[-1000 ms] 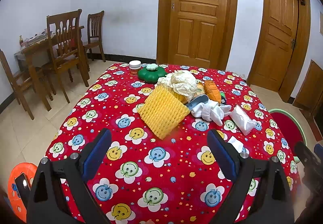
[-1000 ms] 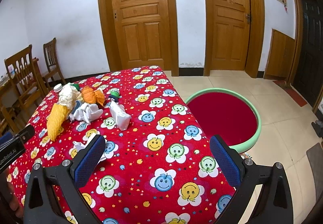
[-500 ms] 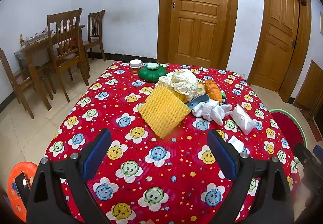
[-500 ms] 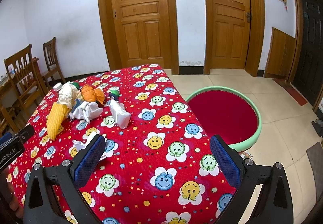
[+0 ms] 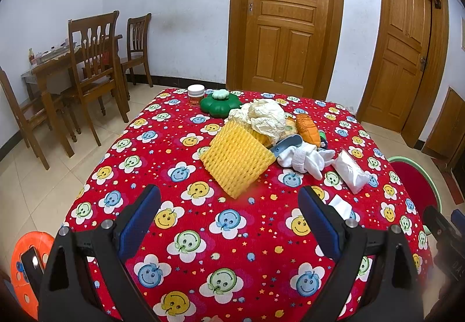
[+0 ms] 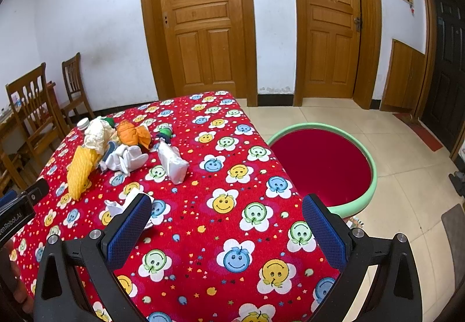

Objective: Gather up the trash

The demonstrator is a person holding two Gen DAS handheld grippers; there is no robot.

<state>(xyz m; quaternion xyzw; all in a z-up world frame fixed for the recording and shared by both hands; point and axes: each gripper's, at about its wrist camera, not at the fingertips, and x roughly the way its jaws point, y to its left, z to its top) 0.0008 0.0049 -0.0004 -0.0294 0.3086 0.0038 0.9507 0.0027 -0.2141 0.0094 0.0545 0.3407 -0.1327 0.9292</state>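
Note:
Trash lies on the red smiley tablecloth: a yellow foam net, crumpled cream paper, an orange wrapper, white cloth, a white packet and a crumpled tissue. The same items show in the right wrist view: the net, the packet, the tissue. My left gripper is open and empty above the table's near edge. My right gripper is open and empty, with the tissue beside its left finger. A red basin with a green rim stands on the floor right of the table.
A green lidded dish and a white jar stand at the table's far side. Wooden chairs and a table stand at the left. An orange stool is at the lower left. Wooden doors are behind.
Both grippers have stayed open and almost still; the right wrist view has shifted very slightly. Nothing on the table has moved.

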